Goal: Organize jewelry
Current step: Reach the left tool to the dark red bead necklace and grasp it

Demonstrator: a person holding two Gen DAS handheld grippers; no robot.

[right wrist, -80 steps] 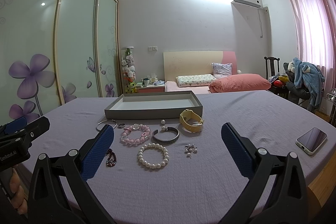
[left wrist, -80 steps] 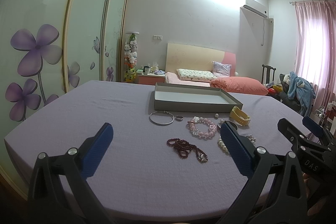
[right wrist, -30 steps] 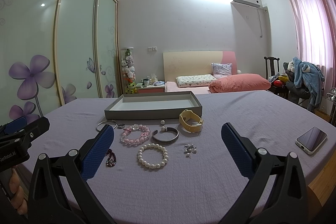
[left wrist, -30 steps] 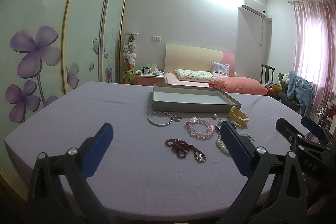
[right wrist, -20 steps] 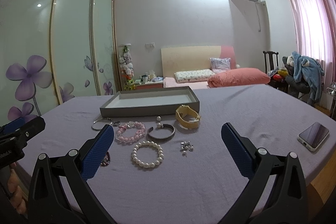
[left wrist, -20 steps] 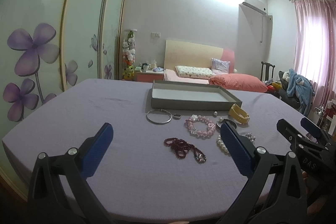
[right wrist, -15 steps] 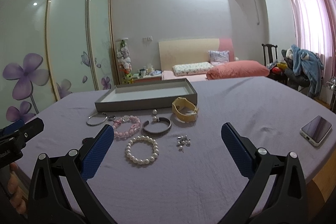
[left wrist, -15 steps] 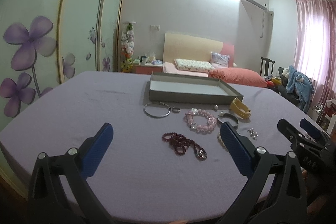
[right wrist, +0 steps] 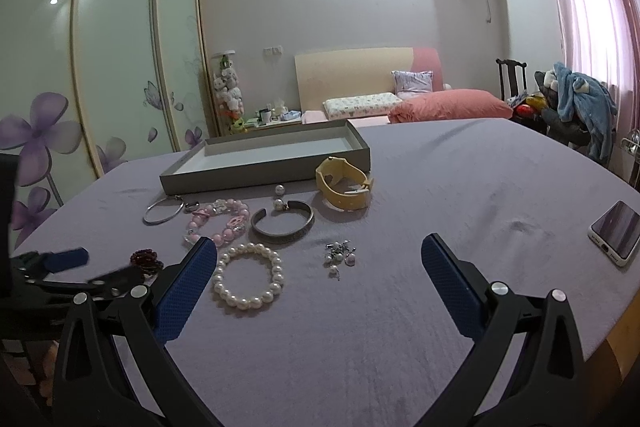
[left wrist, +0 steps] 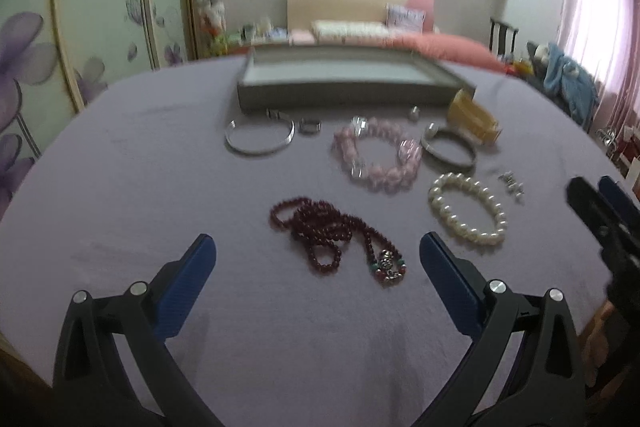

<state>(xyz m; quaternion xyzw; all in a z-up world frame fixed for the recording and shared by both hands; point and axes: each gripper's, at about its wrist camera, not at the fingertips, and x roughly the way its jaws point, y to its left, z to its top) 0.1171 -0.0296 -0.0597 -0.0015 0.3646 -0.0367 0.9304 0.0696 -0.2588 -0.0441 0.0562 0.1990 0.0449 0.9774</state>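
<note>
- Compared with half a second ago, the left gripper [left wrist: 316, 259] has dipped forward and lower over the purple tabletop [left wrist: 132, 163]; the jewelry now fills more of its view, and the far end of the room looks smeared with motion blur.
- The right gripper [right wrist: 319, 259] has also come closer; the pearl bracelet [right wrist: 248, 281] now lies just beyond its left finger.
- Both grippers point across the tabletop toward the grey tray [right wrist: 264, 159], with their blue-padded fingers [left wrist: 184, 287] spread wide and holding nothing.
- The left gripper hangs over the dark red bead necklace [left wrist: 332, 231], which lies between its fingers in that view. The strand is heaped in loops at its far left end and trails toward the near right, ending in a small ornate pendant.
- In the right wrist view the left gripper shows at the lower left edge, just beside the red beads.
- The other pieces lie flat in a loose band in front of the tray: a thin silver bangle [left wrist: 259, 138], a small ring [left wrist: 310, 126], a pink bead bracelet [left wrist: 376, 159], a grey open cuff [right wrist: 282, 221], a yellow watch [right wrist: 345, 183] standing on its edge, and a scatter of small earrings [right wrist: 339, 254].
- The tray lies with its long side across the view; its inside is pale and bare.
- A phone [right wrist: 616, 233] lies face up, well apart to the right.
</note>
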